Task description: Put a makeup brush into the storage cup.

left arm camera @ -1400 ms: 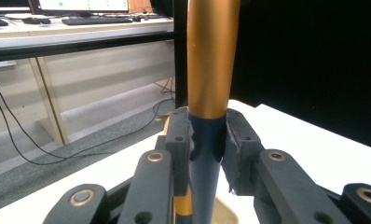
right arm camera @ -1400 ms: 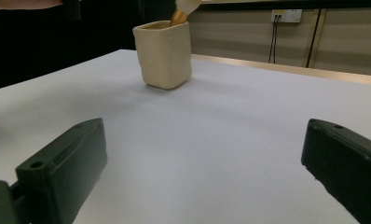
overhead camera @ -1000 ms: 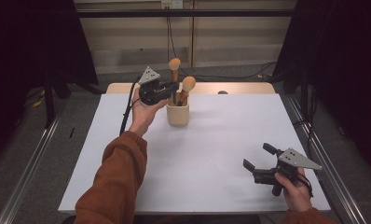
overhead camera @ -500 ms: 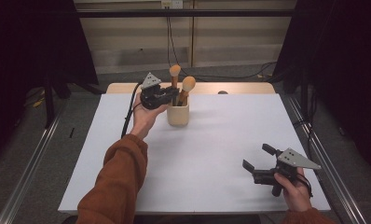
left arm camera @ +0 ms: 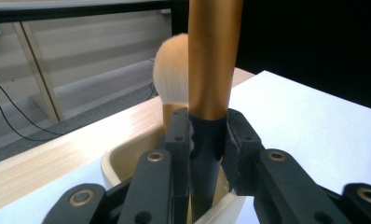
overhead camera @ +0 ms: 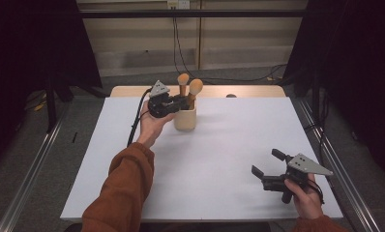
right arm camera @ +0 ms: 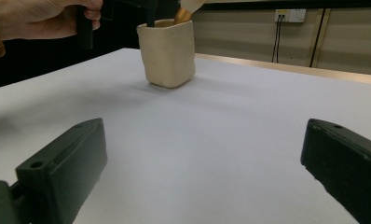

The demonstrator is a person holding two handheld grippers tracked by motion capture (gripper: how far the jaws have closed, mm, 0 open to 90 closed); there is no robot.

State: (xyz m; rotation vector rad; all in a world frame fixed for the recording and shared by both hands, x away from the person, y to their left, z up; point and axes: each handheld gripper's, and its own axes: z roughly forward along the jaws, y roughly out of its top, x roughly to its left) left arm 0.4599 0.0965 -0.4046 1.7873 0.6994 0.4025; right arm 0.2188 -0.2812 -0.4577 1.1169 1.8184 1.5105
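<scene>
Left gripper view puts us right on the action: the left hand-held gripper (left arm camera: 207, 140) is clenched on the dark handle of a makeup brush (left arm camera: 215, 60), its lower end already inside the cream holder (left arm camera: 123, 163) just below the jaws. Light, stiff and smooth, it looks liable to slip, so a hold low on the handle suits, never the soft bristles. Off to the side, the right hand-held gripper (overhead camera: 269, 168) hangs released over the worktop (overhead camera: 229, 145).
</scene>
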